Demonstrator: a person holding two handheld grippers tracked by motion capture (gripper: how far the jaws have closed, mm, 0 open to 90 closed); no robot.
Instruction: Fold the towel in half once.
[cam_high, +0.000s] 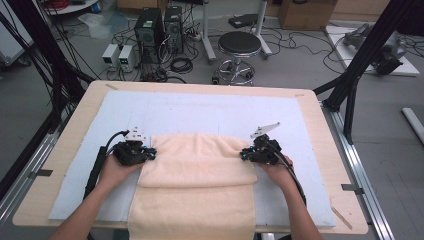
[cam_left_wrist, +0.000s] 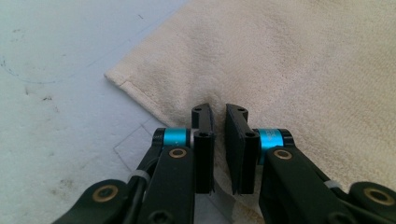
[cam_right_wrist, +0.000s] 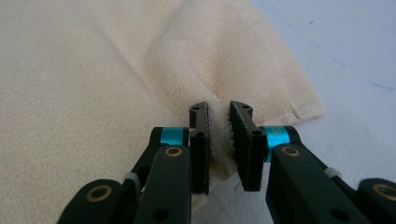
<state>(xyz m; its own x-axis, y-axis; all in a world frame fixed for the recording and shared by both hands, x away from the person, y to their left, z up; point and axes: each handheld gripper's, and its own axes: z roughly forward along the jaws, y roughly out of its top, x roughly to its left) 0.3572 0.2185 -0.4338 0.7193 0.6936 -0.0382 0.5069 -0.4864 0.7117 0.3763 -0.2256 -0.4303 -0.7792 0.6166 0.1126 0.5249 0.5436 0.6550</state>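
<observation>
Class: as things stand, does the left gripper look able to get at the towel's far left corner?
Probably yes. The left gripper is already shut on the towel edge close to that corner, and only bare mat lies between them.

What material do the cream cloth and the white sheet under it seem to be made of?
The cream cloth looks like cotton terry towelling: matt, with a fuzzy looped pile and a stitched hem. The white sheet looks like matt foam board, scuffed and pen-marked, though that is less sure.
</observation>
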